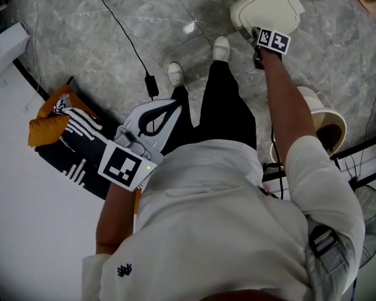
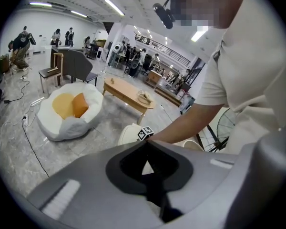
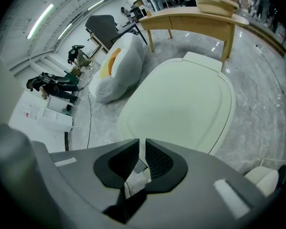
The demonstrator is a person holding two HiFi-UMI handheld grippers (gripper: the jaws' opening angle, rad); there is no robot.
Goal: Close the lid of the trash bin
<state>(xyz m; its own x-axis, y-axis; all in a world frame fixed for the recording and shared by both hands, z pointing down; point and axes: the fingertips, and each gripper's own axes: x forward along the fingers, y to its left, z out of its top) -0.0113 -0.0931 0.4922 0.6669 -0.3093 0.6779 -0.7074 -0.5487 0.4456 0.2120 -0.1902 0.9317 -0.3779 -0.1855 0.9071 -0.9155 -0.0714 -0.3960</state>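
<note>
Trash bin lid (image 3: 181,104) (image 1: 266,8) lying flat, sitting on floor (image 1: 175,17) ahead of person's shoes (image 1: 220,47). Right tool (image 3: 142,149) (image 1: 258,37) hovering just over lid's near edge, jaws drawn almost together, gripping nothing. Left tool (image 2: 145,144) (image 1: 166,108) hanging at person's waist, clenched, empty.

Counted: left gripper (image 2: 145,144), right gripper (image 3: 143,149), making two; one trash bin (image 1: 272,8) at 1 o'clock; one fan (image 1: 366,218) at 4 o'clock.

Bright, even light from ceiling strips (image 2: 114,7); glare on floor (image 1: 189,27); fisheye bending, dark corners; near jaws soft, blurred.
</note>
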